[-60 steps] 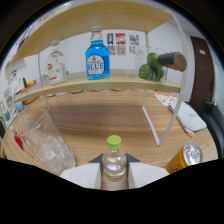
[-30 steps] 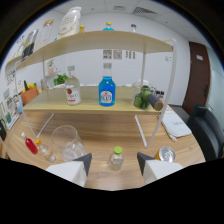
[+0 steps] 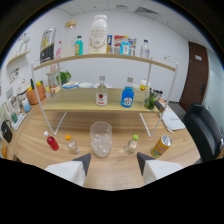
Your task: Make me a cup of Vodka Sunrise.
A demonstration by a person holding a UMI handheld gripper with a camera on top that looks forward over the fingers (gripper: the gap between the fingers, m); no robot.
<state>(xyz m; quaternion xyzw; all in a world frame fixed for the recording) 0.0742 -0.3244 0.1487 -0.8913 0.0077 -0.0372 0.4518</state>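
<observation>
My gripper [image 3: 114,163] is open with nothing between its fingers, drawn back from the wooden table [image 3: 115,172]. Just ahead of the fingers stands a clear glass [image 3: 101,139] holding ice. To its right is a small green-capped bottle [image 3: 132,144], upright, then an orange can [image 3: 161,146]. Left of the glass stand a small orange-capped bottle [image 3: 71,145] and a red bottle [image 3: 52,142]. Beyond them, on the lower shelf [image 3: 75,102], are a clear bottle with a red label [image 3: 101,92] and a blue bottle [image 3: 127,95].
A two-tier white-framed rack stands over the back of the table; its upper shelf [image 3: 160,62] carries a large white bottle [image 3: 98,33] and several smaller ones. A dark green item [image 3: 150,102] sits at the lower shelf's right end. A black chair [image 3: 202,131] is on the right.
The green-capped bottle was between my fingers a second ago; now it stands free on the table. The gripper has pulled back and up, so the whole rack shows.
</observation>
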